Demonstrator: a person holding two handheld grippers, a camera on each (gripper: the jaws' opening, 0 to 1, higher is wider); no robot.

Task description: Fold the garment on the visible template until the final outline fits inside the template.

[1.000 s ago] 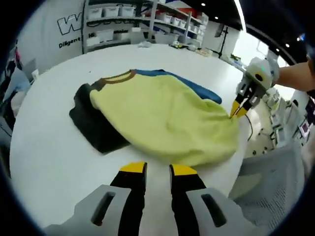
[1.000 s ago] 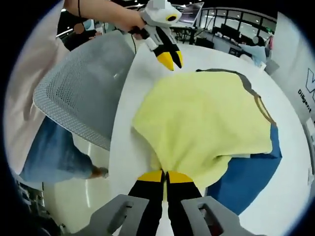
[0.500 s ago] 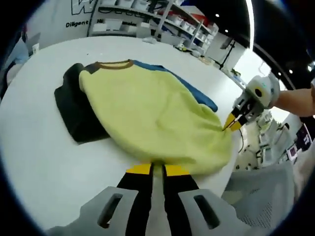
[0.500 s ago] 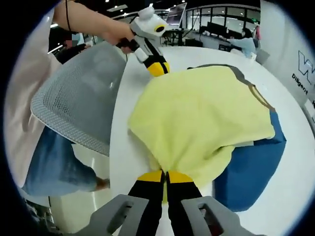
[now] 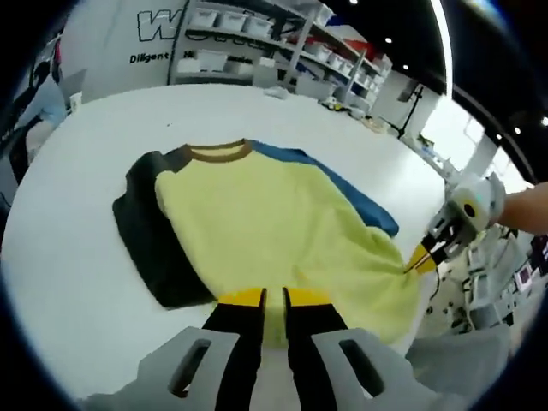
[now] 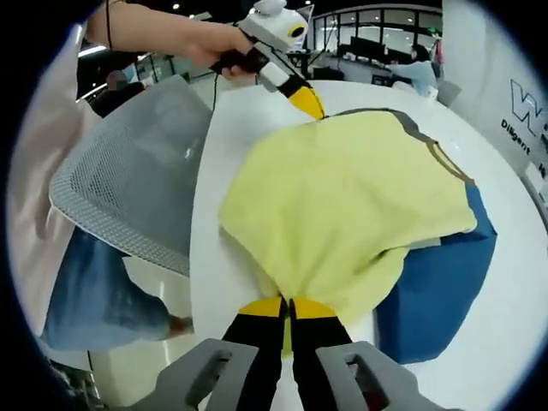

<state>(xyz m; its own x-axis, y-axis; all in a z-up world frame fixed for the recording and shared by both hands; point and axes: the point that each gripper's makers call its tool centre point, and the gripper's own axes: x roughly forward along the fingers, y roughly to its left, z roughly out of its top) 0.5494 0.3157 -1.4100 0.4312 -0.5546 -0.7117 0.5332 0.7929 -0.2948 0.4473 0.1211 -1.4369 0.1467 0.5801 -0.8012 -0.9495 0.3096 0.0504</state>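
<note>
with both hem corners pinched, left hand-held gripper point(image 5: 273, 297) and right hand-held gripper point(image 6: 290, 306) pressed together on the garment point(image 5: 282, 218) lying on the desk point(image 5: 77, 257), lift evenly, carry hem toward collar, keep cloth taut.

My grippers point(image 5: 274, 298) have black jaws tipped in yellow on grey moulded bodies. The left gripper point(image 6: 310, 103) has a white housing. I wear blue jeans point(image 6: 94, 291).

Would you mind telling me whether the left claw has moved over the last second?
Yes. The left claw has closed in from over bare table onto the yellow garment edge.
</note>
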